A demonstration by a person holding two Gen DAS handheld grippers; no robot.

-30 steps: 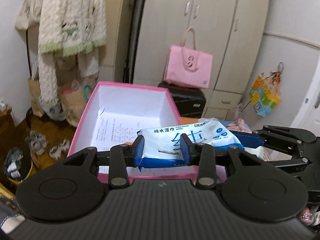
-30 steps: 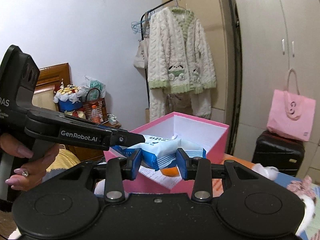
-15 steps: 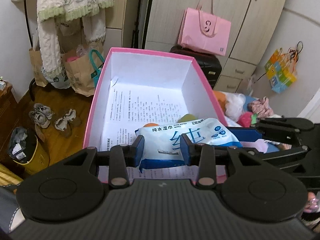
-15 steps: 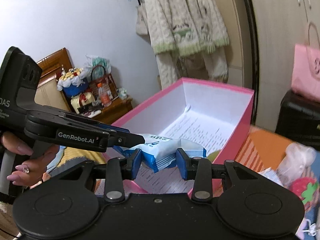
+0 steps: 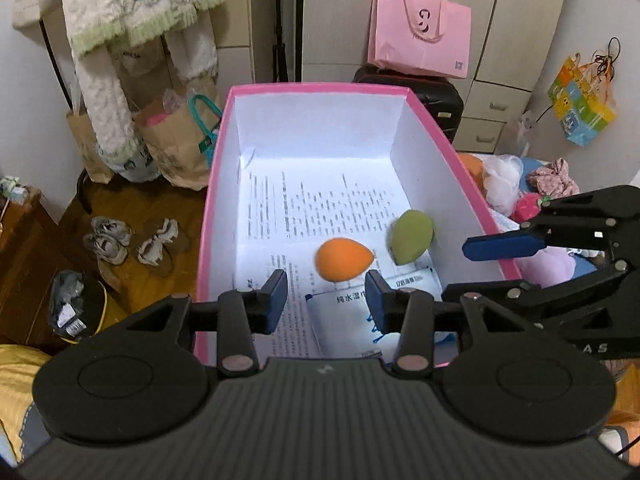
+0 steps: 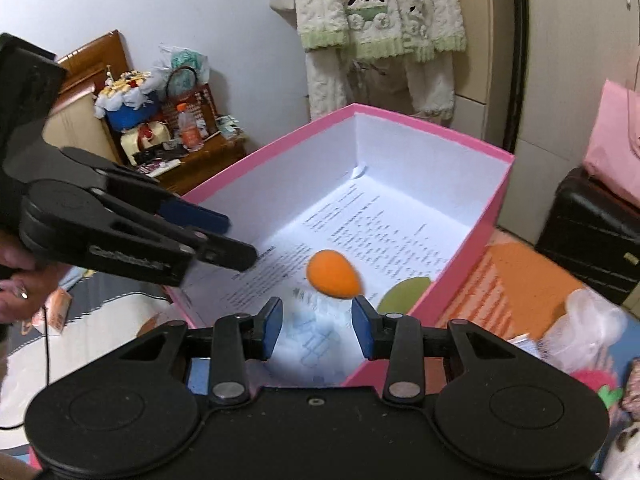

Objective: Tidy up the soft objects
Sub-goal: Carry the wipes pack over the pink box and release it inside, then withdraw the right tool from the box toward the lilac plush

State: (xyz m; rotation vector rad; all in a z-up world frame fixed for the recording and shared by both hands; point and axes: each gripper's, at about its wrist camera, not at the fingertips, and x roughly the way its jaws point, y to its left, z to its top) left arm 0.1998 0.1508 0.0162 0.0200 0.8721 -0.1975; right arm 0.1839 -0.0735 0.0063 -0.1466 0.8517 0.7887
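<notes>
A pink box (image 5: 208, 200) with white walls and a printed sheet on its floor fills both views; it also shows in the right wrist view (image 6: 500, 184). A white and blue wet-wipes pack (image 5: 344, 320) lies at the near end of the box floor, blurred in the right wrist view (image 6: 312, 336). An orange sponge egg (image 5: 344, 260) and a green one (image 5: 412, 236) lie beyond it. My left gripper (image 5: 326, 300) is open and empty above the pack. My right gripper (image 6: 316, 328) is open and empty above it too.
Soft things lie right of the box: a white mesh puff (image 5: 502, 184), a pink scrunchie (image 5: 554, 176), a red strawberry toy (image 5: 528, 208). Shoes (image 5: 132, 240) are on the floor at left. A black suitcase (image 6: 592, 232) stands behind the box.
Both grippers held the wipes pack over the box, lowered it, then opened. The pack now lies on the box floor, and both views tilt down into the box.
</notes>
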